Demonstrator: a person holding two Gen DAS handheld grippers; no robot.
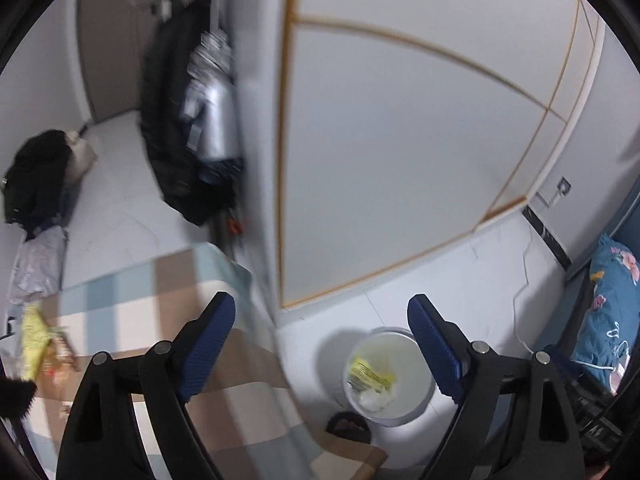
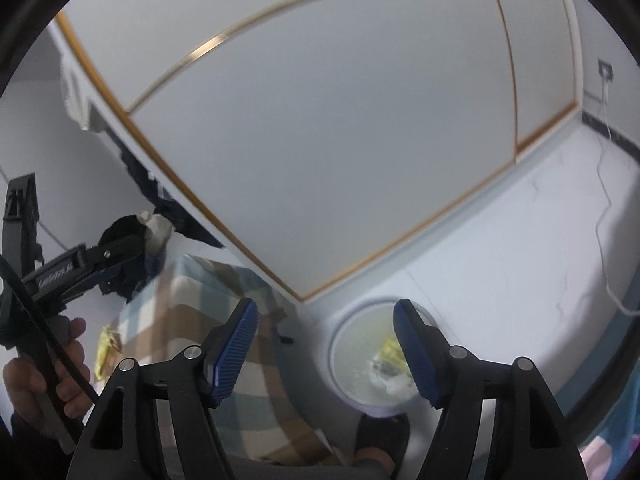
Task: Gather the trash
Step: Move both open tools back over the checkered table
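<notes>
Down on the floor at about 5 o'clock sits the white bin, already holding a yellow wrapper and crumpled tissue. Left gripper is spread wide with nothing in it, bin just below its right finger. Right gripper is also wide apart and empty, bin between its fingers. More yellow trash lies on the checkered table at 9 o'clock.

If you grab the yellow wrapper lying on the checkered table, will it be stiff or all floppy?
Probably floppy: the yellow wrapper looks crumpled and thin on the checkered table, so it may bend and crinkle. It likely weighs little and could slip between the pads. It is blurred, so this is a guess.
</notes>
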